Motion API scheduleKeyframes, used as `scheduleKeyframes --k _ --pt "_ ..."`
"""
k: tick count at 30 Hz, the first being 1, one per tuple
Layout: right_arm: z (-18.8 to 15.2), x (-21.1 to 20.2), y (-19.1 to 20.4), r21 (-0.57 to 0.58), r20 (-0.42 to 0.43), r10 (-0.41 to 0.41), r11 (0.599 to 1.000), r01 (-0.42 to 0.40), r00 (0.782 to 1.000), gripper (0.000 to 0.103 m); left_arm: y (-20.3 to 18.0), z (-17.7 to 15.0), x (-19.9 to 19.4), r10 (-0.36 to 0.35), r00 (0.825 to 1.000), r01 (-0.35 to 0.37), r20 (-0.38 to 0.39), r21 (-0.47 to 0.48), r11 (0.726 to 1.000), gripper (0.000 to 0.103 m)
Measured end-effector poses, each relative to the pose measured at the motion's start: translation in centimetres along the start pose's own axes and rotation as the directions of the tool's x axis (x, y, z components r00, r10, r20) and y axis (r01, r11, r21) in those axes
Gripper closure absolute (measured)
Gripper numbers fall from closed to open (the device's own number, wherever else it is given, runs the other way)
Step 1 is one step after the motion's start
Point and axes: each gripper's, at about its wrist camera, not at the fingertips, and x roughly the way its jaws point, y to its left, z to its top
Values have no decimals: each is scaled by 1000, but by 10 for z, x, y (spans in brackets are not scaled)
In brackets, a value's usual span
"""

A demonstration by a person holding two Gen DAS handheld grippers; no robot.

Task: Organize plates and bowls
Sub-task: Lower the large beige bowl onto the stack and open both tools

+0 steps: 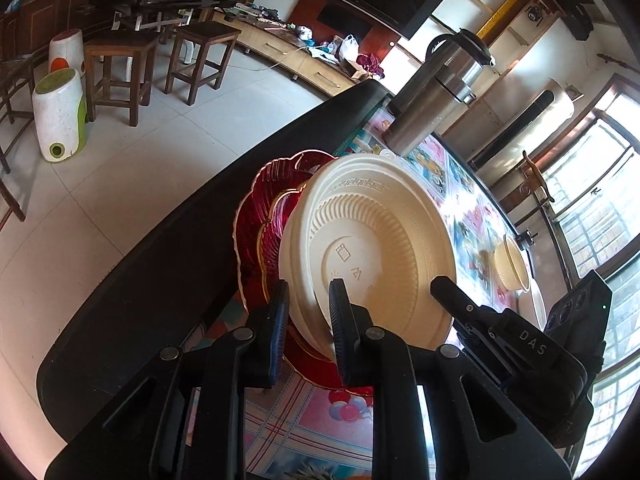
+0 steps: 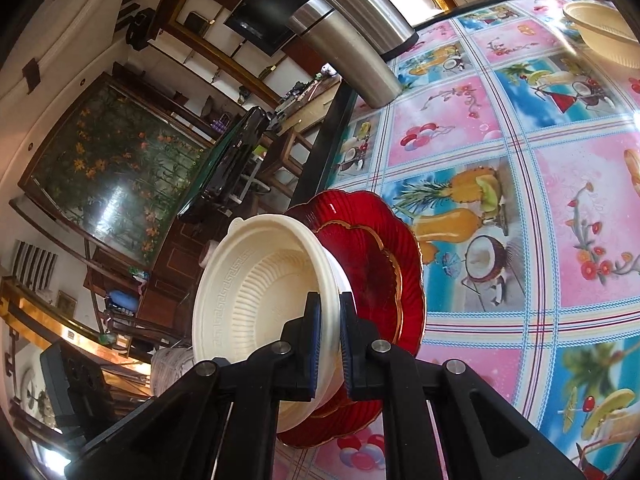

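Cream bowl [image 2: 260, 300], pinched at its rim by both the left gripper [image 1: 309, 312] and right gripper [image 2: 329, 340], tilts over the red plate [image 2: 376, 256] on the counter [image 2: 520, 200]; lower it level, centred.

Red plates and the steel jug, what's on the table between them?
Nothing: bare patterned tablecloth separates the red plates from the steel jug, clearest in the right wrist view.

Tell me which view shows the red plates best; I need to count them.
The right wrist view: the red plates show two gold-edged rims, one nested in the other, beside the bowl. In the left wrist view the bowl hides most of them.
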Motion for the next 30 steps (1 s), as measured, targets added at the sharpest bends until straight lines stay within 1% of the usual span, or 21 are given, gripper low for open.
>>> scheduleKeyframes --k 2,4,5,6,7,8,9,10,11,12,13,15,17,20,22,26,30 --pt "-2 0 3 -15 18 -9 1000 10 1000 94 1 0 -3 0 1000 0 7 1 1000 85" --pt "-2 0 3 -21 27 -20 1000 21 999 93 1 0 -3 5 1000 -5 11 6 1000 79" --pt "-3 0 3 -23 29 -22 999 23 999 92 1 -1 -4 13 1000 -13 14 13 1000 75" --pt "-3 0 3 -24 29 -21 999 22 999 89 1 -1 -4 19 1000 -19 19 14 1000 71" --pt "-3 0 3 -25 28 -22 999 23 999 89 2 -2 -6 25 999 -25 29 13 1000 69" --pt "-3 0 2 -27 27 -20 999 21 999 88 3 -3 -8 39 998 -40 41 12 999 64" --pt "-3 -1 2 -29 25 -23 999 24 999 79 4 -3 -11 63 996 -64 56 12 998 62" --pt "-4 -2 0 -27 28 -28 999 29 999 60 4 -4 -14 87 994 -88 73 16 996 61" --pt "-4 -5 -2 -21 37 -21 1000 22 999 49 5 -4 -18 106 990 -108 91 19 994 56" --pt "-5 -10 -4 -9 59 0 1000 1 998 34 6 -4 -22 120 987 -123 107 15 992 48" --pt "-5 -15 -6 -3 83 21 1000 -21 996 26 8 -5 -28 139 982 -141 130 5 990 45" --pt "-7 -27 -8 -17 121 42 999 -40 992 22 13 -7 -37 158 974 -160 164 -1 987 45" --pt "-8 -40 -11 -45 146 36 999 -29 989 22 16 -9 -45 166 968 -170 185 5 985 45" --pt "-11 -61 -25 -46 176 40 998 -33 984 22 17 -15 -53 160 966 -164 201 0 986 45" --pt "-14 -76 -38 -28 194 31 999 -27 981 22 11 -19 -55 159 966 -165 204 14 986 44" --pt "-13 -102 -66 18 222 13 1000 -17 975 22 -17 -31 -54 144 970 -165 197 98 981 44" --pt "-14 -127 -93 70 243 4 997 -21 970 22 -55 -48 -50 136 971 -177 196 213 961 44"
